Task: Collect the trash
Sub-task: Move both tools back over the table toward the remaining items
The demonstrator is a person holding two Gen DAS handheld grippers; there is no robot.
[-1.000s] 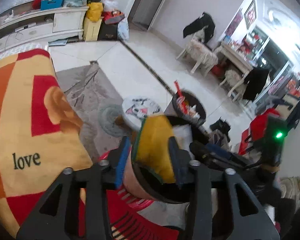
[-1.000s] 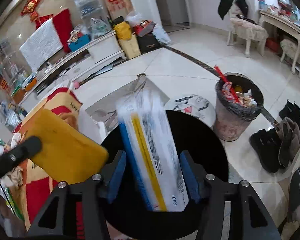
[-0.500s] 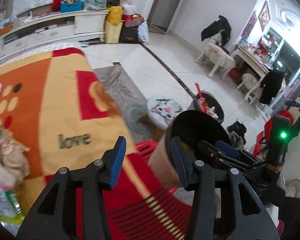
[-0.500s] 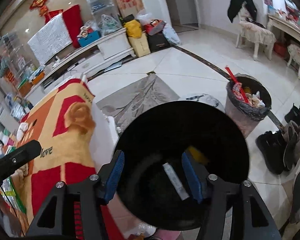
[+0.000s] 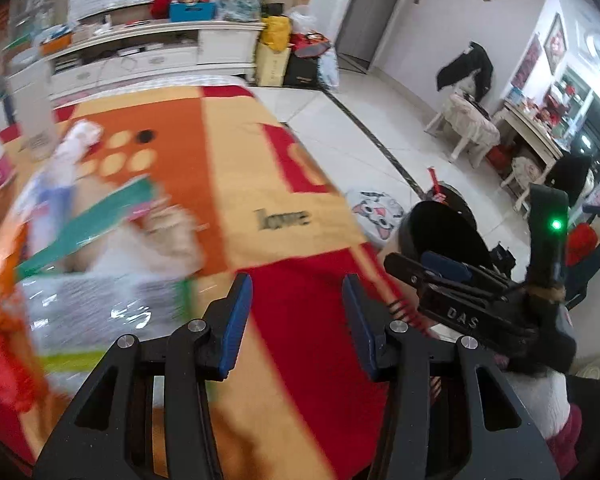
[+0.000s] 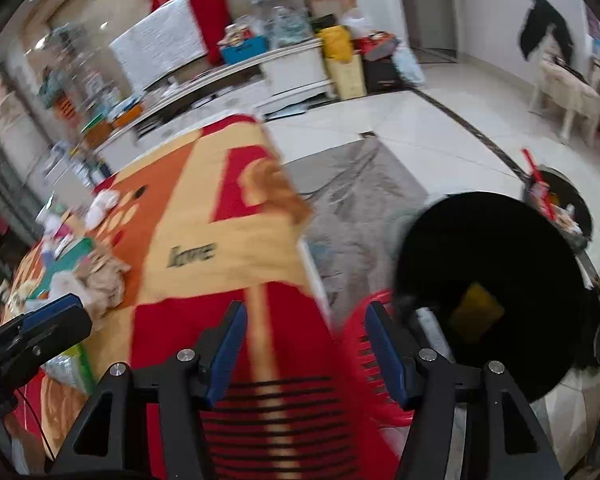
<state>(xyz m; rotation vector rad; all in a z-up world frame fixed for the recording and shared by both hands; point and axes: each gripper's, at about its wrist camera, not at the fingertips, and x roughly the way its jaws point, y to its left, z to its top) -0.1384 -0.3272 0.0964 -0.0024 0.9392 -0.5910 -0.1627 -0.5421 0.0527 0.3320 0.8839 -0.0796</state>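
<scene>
- The trash [image 5: 100,240] lay in a loose heap on the far-left part of the blanket-covered table [image 5: 240,184]: crumpled paper [image 6: 104,276], a long green packet [image 5: 80,228], a clear plastic wrapper [image 5: 84,304] and other scraps too blurred to name.
- A black bin [image 6: 496,280] stood just beside the table's right edge, above a red plastic stool [image 6: 364,344]. A yellow item [image 6: 476,312] and a pale box [image 6: 432,324] lay inside it.
- A second, fuller waste basket [image 6: 560,208] stood on the tiled floor beyond, well apart from the table.
- The left gripper [image 5: 296,320] was part-open and empty, with only the red blanket visible between its blue pads. It pointed down over the near edge of the table, near the clear wrapper.
- The right gripper [image 6: 304,352] was empty and its jaws were opening; nothing lay between them. It hung over the table's near right corner, beside the bin.
- Judged step: both claws were free and faced the table, so the return for the next pick appeared to be in hand, with much trash still uncollected.
- Judged next move: each claw should be carried left over the heap, opened wider than the chosen piece, lowered and closed on it.
- The crumpled paper and thin wrapper would probably deform, so a pinch at a bunched fold seemed safest.
</scene>
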